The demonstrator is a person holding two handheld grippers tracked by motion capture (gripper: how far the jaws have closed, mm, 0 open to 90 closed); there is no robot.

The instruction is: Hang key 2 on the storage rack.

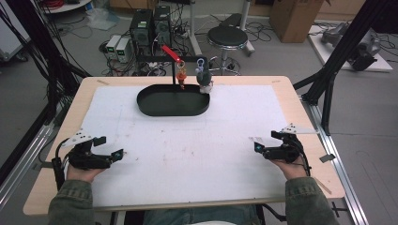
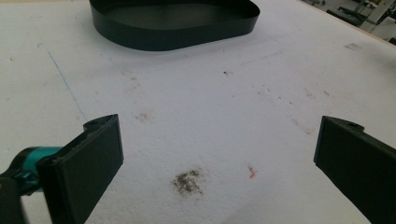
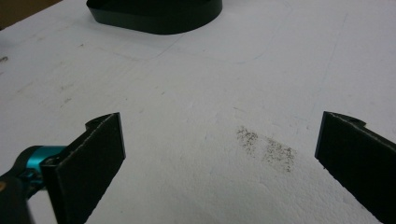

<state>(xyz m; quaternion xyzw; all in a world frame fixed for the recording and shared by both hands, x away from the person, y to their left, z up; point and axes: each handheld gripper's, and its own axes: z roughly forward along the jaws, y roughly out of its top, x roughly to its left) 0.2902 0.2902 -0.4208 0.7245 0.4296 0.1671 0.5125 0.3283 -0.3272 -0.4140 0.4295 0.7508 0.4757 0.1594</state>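
Seen from the high view, the left gripper [image 1: 109, 149] rests near the table's 8 o'clock corner and the right gripper [image 1: 264, 142] near its 4 o'clock corner, each held in a hand whose olive sleeve enters from the bottom edge. Both lie on the white foam sheet [image 1: 187, 154] that covers most of the pale wooden table [image 1: 324, 180], and both point inward and up toward the middle of the sheet. They are well apart from each other.

The nearest thing to them is the black oval metal tray [image 1: 172, 100], which sits at the 12 o'clock end of the sheet, well apart from either gripper. At the tray's far rim a thin black stand [image 1: 174, 70] rises; from its crossbar hang a small orange-red charm [image 1: 181, 74] and a grey-green figure on a pale blue hook [image 1: 203, 75], the figure hanging at the tray's 2 o'clock edge. These hanging pieces and the stand show in the high view.

In the left gripper view the two black jaws stand wide apart with nothing between them, over bare sheet marked by a dark grey smudge [image 2: 188, 181] and a tiny orange fleck [image 2: 252, 171]. The tray's wall [image 2: 173, 32] lies ahead at 12 o'clock.

The right gripper view shows its jaws equally wide and empty, with a grey speckled smear [image 3: 266, 145] on the sheet between them and the tray's wall [image 3: 154, 18] at 11 o'clock. These stains are too faint to make out from above.
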